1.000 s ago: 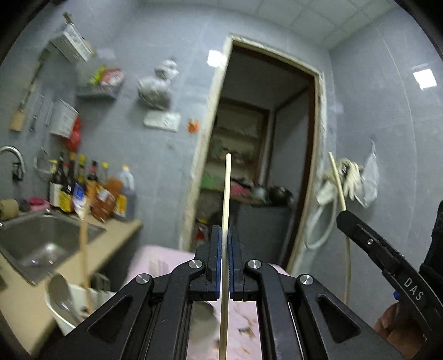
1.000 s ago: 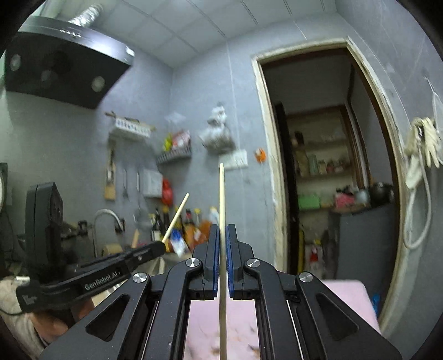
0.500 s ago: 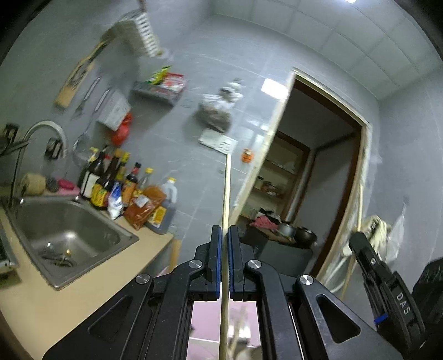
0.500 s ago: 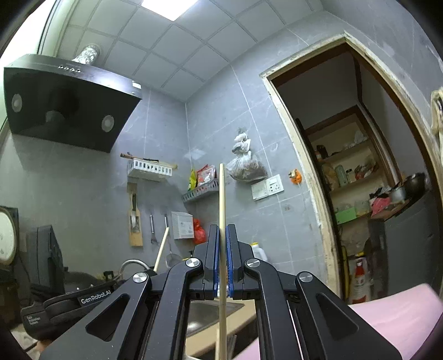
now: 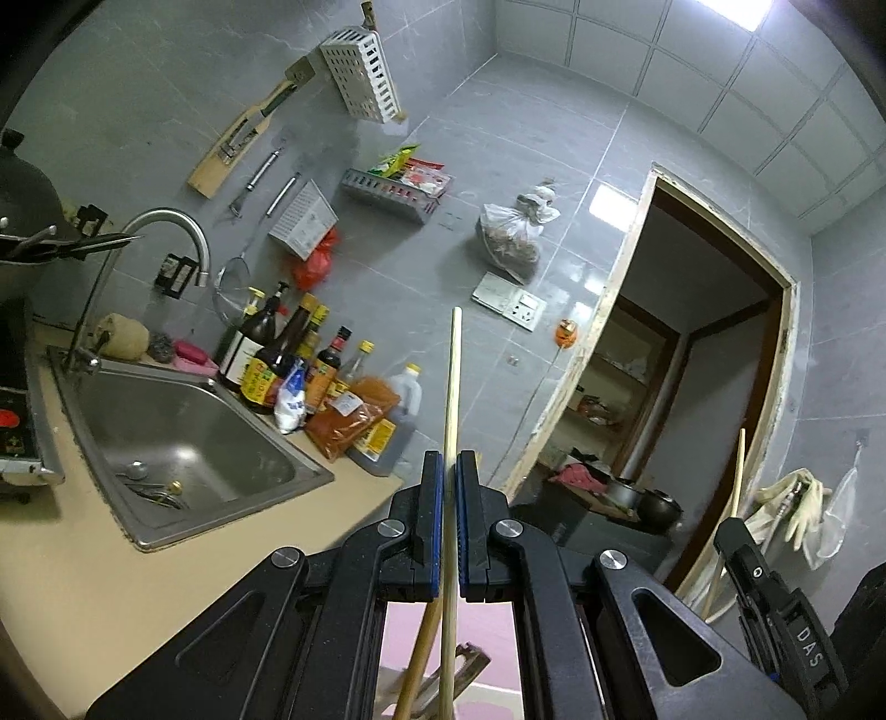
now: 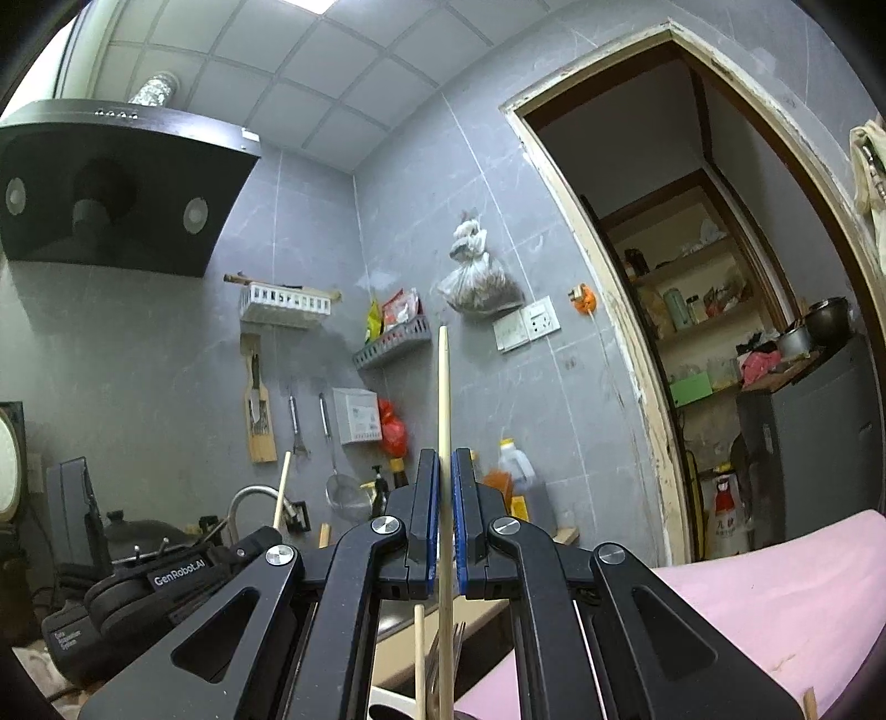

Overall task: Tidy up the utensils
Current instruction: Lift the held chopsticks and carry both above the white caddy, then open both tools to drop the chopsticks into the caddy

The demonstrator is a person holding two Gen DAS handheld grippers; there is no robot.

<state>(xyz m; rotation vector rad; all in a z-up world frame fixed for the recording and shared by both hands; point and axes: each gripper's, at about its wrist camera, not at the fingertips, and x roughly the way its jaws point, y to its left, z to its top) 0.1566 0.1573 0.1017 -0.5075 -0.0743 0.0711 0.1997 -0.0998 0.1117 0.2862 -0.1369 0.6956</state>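
Each tool point(image 5: 449, 498) point(image 6: 442, 495), one marked "GenRobot.AI", apparently clamps a chopstick point(image 5: 451, 399) point(image 6: 443, 399).

Both fisheye views are fairly dim and cool-toned, lit by a ceiling light panel point(image 5: 736, 8) that blows out white at the top edge of each picture. A bright glare patch point(image 5: 606, 202) sits on the glossy wall tiles just left of the doorway point(image 5: 720, 343), whose interior falls into shadow. Straight lines bow strongly near the black vignetted corners, while focus is crisp throughout.
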